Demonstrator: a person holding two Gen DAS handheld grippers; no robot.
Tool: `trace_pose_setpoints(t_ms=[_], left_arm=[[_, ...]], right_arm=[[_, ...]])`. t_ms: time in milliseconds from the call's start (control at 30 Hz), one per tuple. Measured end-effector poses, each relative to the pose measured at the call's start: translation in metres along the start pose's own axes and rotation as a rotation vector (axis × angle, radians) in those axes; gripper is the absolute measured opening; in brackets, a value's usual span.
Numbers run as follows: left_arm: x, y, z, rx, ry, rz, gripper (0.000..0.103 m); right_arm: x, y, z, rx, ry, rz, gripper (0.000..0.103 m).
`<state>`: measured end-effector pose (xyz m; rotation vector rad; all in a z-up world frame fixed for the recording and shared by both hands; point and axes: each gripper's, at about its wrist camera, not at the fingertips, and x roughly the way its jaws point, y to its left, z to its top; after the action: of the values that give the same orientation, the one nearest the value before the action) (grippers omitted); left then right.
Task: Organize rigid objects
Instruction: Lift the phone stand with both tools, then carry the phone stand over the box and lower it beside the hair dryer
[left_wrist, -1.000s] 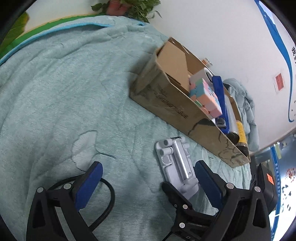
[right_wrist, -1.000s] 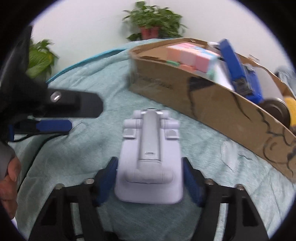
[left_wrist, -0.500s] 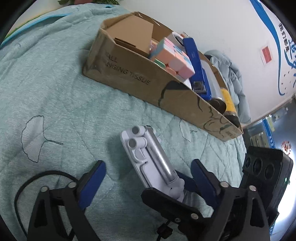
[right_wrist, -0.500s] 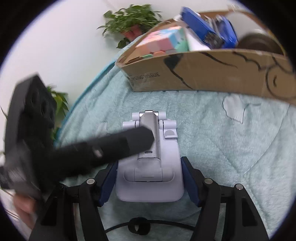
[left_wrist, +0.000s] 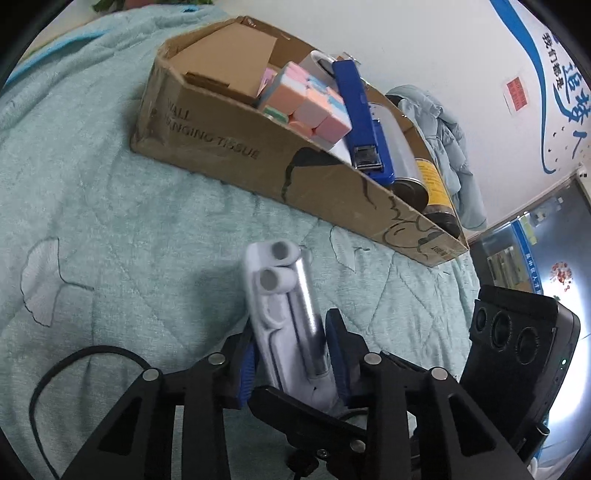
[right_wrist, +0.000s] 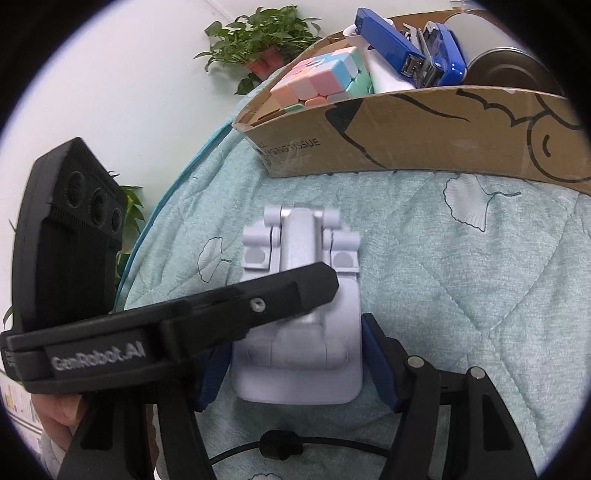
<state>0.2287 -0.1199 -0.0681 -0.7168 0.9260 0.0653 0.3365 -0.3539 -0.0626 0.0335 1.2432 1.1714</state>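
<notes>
A pale grey folding phone stand (left_wrist: 280, 295) (right_wrist: 303, 251) hangs just over the teal quilt (left_wrist: 110, 184). My right gripper (right_wrist: 295, 369) is shut on the stand's wide base, a blue pad on each side. My left gripper (left_wrist: 291, 363) comes in from the side; its jaws are closing on the stand's thin faces, and the blue pads touch it. One left finger (right_wrist: 258, 306) crosses over the stand in the right wrist view. Beyond the stand lies a long cardboard box (left_wrist: 258, 147) (right_wrist: 424, 140).
The box holds a pastel cube (left_wrist: 314, 103), a blue stapler (left_wrist: 364, 122) and a metal tin (left_wrist: 417, 184). A black cable (left_wrist: 74, 365) curls on the quilt near the grippers. Potted plants (right_wrist: 258, 37) stand by the wall. A hand (right_wrist: 59, 413) grips the left tool.
The left jaws went from wide open to closed against the stand, and that gripper moved in over it. The right gripper rolled while keeping its hold.
</notes>
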Motion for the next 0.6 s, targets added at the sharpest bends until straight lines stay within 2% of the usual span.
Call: trace_pose_setpoints(t_ms=[233, 367, 500, 600], left_arm=[[-0.021, -0.012, 0.018, 0.03, -0.037, -0.053, 0.03], [-0.039, -0.029, 0.039, 0.077, -0.076, -0.082, 0.03], [-0.052, -0.049, 0.06, 0.138, -0.103, -0.139, 0.021], [-0.058, -0.066, 0.071, 0.205, -0.134, -0.105, 0.021]], right_arm=[[-0.016, 0.014, 0.011, -0.045, -0.062, -0.021, 0.066], [-0.033, 0.024, 0.025, -0.08, -0.133, -0.047, 0.066], [-0.044, 0.036, 0.042, -0.13, -0.179, -0.1, 0.065], [-0.048, 0.039, 0.054, -0.15, -0.204, -0.128, 0.064]])
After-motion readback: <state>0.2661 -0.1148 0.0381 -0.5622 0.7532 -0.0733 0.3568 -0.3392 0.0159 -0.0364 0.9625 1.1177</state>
